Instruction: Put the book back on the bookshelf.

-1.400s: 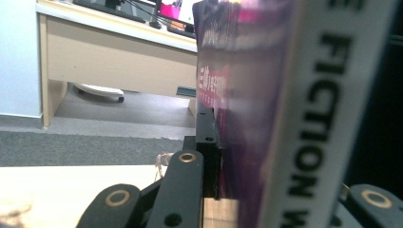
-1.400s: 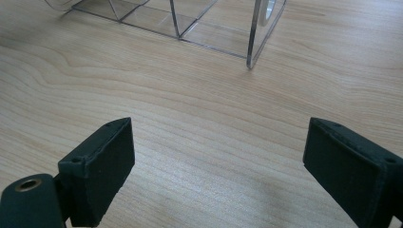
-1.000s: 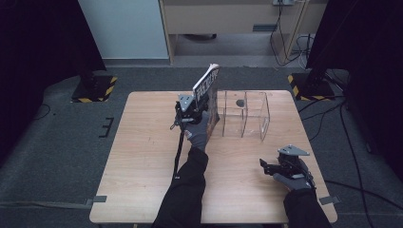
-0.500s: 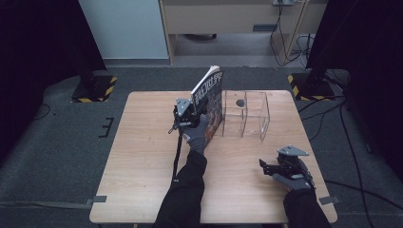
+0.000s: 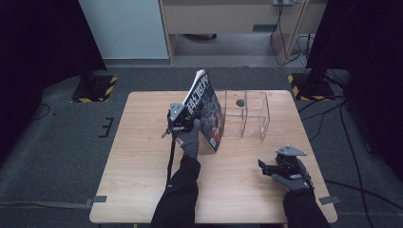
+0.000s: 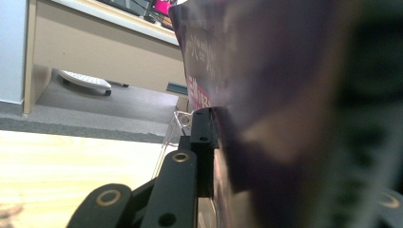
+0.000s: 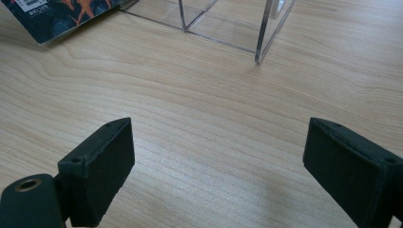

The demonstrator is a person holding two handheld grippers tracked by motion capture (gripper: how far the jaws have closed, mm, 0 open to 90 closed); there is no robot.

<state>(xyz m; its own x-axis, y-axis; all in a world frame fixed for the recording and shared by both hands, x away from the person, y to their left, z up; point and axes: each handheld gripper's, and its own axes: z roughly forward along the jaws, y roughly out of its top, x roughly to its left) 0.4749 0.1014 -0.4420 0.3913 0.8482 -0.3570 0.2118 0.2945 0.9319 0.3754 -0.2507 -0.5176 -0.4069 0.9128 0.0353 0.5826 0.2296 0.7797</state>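
Table: light wood-grain table (image 5: 142, 142) at the centre of the high view; its top is bare apart from the items below.
Floor: grey carpet all round, with 2 tape strips near the table's lower corners.
Room, top of frame: pale panel (image 5: 121, 26) at upper left, beige desk unit (image 5: 223, 16) at upper centre with cables hanging beside it.
Room, sides: dark curtains on both edges; 2 yellow-and-black striped stand bases (image 5: 95, 90) at mid left and mid right.
Magazine: your magazine (image 5: 206, 111) stands tilted at the centre of the frame, lower corner touching the wood, just left of the clear rack.
Rack: clear acrylic rack (image 5: 247, 114) just right of centre, upright, 2 compartments.
Left gripper: your left gripper (image 5: 183, 118) is clamped on the magazine's edge; the left gripper view shows 1 jaw pressed against the cover.
Right gripper: your right gripper (image 5: 266, 166) rests at lower right, jaws wide apart over bare wood, well apart from the rack.
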